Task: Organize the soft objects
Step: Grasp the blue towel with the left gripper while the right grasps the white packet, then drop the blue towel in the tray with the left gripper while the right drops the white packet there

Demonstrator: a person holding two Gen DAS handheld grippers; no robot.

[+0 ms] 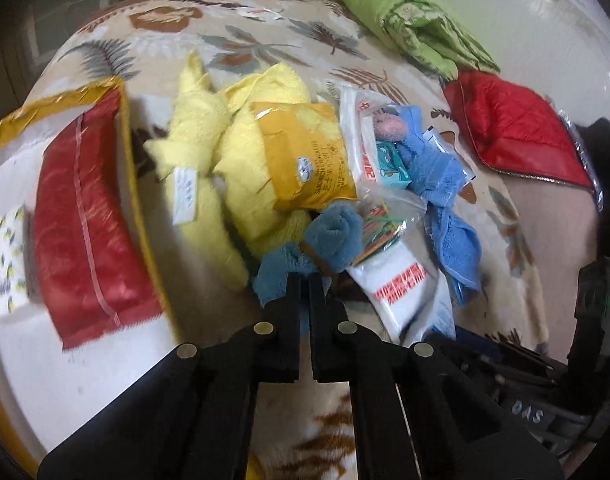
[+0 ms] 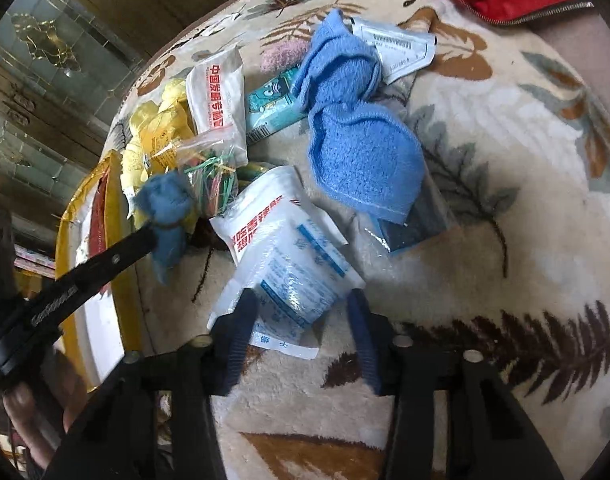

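While left gripper (image 1: 305, 280) clamps the teal cloth (image 1: 337, 236), right gripper (image 2: 301, 312) half-open straddles white pouch (image 2: 281, 256); pile centre-frame mostly unsorted.

The cream plush blanket (image 2: 485, 208) carries brown, rust and grey-green leaf prints. At the upper right of the left wrist view lie a lime-green folded quilt (image 1: 405, 20) and a shiny red quilted cushion (image 1: 517, 128). Mid-frame sit pale yellow terry towels (image 1: 233, 160), a mustard-yellow snack packet (image 1: 305, 156) and a sky-blue towel (image 2: 353, 136). A white pouch with red lettering (image 2: 281, 248) lies lower down.
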